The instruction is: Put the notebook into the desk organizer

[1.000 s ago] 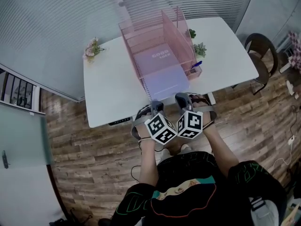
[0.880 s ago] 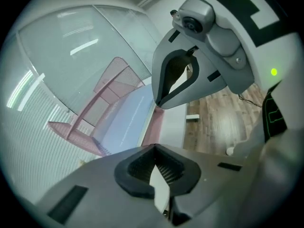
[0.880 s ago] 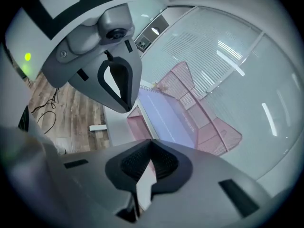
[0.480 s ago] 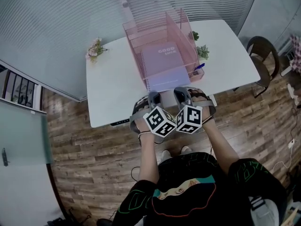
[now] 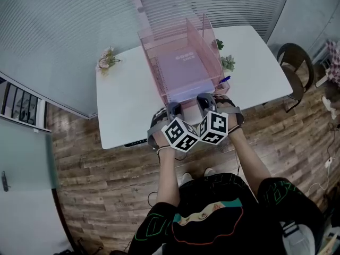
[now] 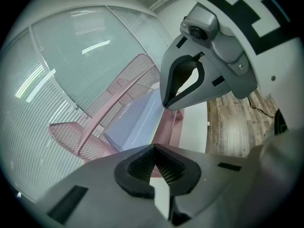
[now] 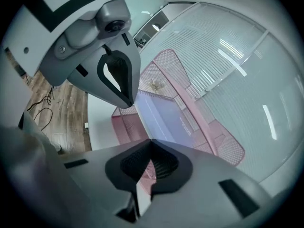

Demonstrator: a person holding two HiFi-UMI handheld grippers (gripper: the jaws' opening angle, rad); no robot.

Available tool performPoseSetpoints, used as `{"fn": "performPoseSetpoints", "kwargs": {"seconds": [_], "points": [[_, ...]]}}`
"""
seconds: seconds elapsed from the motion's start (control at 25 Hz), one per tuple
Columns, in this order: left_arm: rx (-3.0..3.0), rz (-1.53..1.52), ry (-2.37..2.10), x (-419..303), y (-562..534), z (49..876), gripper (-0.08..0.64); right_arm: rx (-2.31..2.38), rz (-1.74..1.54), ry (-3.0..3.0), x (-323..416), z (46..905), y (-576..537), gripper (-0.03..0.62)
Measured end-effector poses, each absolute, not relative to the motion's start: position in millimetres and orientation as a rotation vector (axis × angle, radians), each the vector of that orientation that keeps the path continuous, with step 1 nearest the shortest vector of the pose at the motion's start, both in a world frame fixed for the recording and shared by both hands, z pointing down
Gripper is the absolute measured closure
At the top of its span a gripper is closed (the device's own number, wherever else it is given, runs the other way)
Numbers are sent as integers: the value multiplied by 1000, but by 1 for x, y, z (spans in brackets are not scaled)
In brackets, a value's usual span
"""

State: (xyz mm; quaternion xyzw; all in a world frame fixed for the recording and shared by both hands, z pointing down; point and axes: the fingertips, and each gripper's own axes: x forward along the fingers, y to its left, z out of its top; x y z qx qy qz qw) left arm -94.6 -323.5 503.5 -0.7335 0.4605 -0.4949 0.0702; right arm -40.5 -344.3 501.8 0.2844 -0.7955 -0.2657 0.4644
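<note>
A pink mesh desk organizer stands on the white table. The lavender notebook lies flat in its wide compartment, with its near edge at the organizer's front. My left gripper and right gripper sit side by side at that edge, both shut. In the left gripper view the shut left gripper points at the notebook, with the right gripper beside it. The right gripper view shows the right gripper shut just short of the notebook. I see nothing between either pair of pads.
A blue pen lies in the organizer's small front-right compartment. Two small potted plants stand right of the organizer and a flower bunch at the table's left. A chair stands off the right end. Frosted glass walls rise behind.
The notebook has slid deeper into the organizer and no longer sticks out over the table. Both grippers moved forward with it and rose slightly.
</note>
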Motion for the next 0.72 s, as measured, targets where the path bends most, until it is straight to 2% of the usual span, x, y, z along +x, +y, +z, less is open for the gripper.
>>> {"fn": "performPoseSetpoints", "kwargs": {"seconds": [0.52, 0.72], "points": [[-2244, -1412, 1494, -102, -338, 485, 560, 736, -613, -1962, -48, 503, -368, 589], [-2311, -1308, 1531, -96, -331, 476, 560, 800, -431, -2185, -48, 481, -354, 589]]}}
